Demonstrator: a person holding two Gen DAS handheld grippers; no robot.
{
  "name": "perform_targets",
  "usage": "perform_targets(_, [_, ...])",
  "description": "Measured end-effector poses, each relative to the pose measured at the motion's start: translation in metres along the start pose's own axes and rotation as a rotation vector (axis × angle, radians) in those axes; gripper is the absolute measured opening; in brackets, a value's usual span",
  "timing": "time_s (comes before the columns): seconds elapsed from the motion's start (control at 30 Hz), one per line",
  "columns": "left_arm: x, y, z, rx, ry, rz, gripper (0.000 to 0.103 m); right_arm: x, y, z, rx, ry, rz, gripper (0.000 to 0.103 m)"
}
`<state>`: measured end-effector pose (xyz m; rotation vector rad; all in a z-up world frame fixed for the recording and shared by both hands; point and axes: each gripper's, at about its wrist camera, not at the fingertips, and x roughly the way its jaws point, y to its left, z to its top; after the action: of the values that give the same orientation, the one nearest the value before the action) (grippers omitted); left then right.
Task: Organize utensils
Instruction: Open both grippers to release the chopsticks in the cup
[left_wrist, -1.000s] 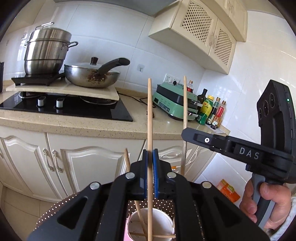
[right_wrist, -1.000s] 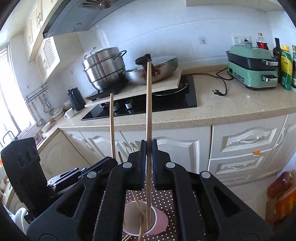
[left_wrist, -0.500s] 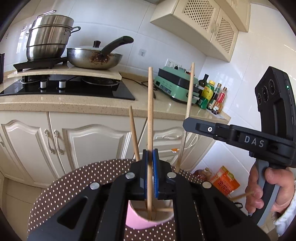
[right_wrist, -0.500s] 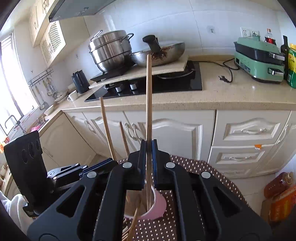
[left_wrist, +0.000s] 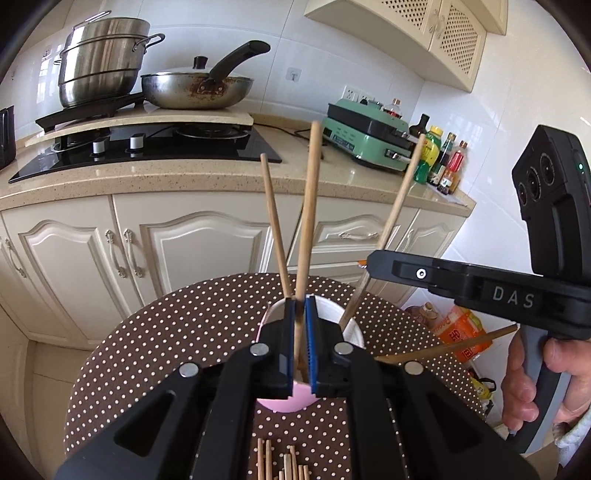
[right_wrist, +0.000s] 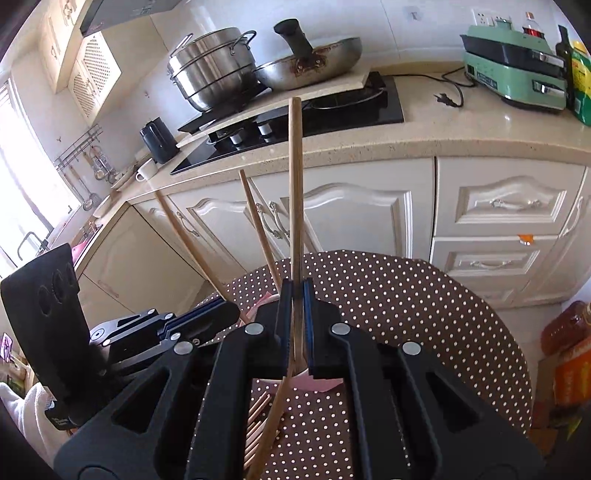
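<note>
- Wooden loose chopsticks (left_wrist: 282, 465) lie nearest, on the dotted tablecloth (left_wrist: 166, 332) just before the pink cup (left_wrist: 284, 400), not yet sorted.
- Left gripper (left_wrist: 300, 332) is clamped on one upright chopstick (left_wrist: 308, 221), whose lower end dips into the cup.
- Right gripper (right_wrist: 297, 317) pinches a second chopstick (right_wrist: 295, 184) over the same cup; its tip seems inside too.
- A third chopstick (left_wrist: 273, 221) already leans in the cup.
- Judged step: dropping both sticks in. Next, each claw should loosen so its stick slides down, then fetch more.
- Beyond stands the kitchen counter (left_wrist: 147, 177).
</note>
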<state>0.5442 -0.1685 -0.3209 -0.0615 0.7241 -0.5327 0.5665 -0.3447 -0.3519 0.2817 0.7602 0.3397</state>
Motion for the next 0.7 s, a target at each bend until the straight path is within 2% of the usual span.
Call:
perform_targets(0.03, [-0.002,0.000,-0.002,-0.001,0.006,0.005,0.009,0.000,-0.001,-0.001,0.016,0.003,0.002,0.007])
perform_targets(0.07, [-0.003,-0.001,-0.003,0.001,0.012,0.017,0.021,0.000,-0.002,-0.001,0.026,0.004,0.003,0.008])
perform_targets(0.1, [-0.005,-0.001,-0.003,0.002,0.014,0.029,0.027,0.000,-0.003,-0.002,0.038,0.011,0.002,0.008])
perform_targets(0.27, [-0.019,0.002,-0.005,-0.010,0.028,0.077,0.036,-0.003,-0.001,-0.005,0.064,0.026,-0.025,0.009])
perform_targets(0.3, [-0.022,0.003,-0.005,-0.016,0.026,0.083,0.037,-0.006,0.002,-0.006,0.059,0.022,-0.029,0.017])
perform_targets(0.33, [-0.027,0.004,-0.005,-0.020,0.024,0.091,0.041,-0.008,0.005,-0.006,0.051,0.017,-0.033,0.034])
perform_targets(0.4, [-0.036,0.006,-0.004,-0.025,0.018,0.112,0.044,-0.014,0.012,-0.007,0.034,0.007,-0.042,0.056])
perform_targets(0.7, [-0.078,0.004,-0.006,-0.035,-0.018,0.166,0.056,-0.045,0.037,-0.012,0.002,-0.017,-0.048,0.056])
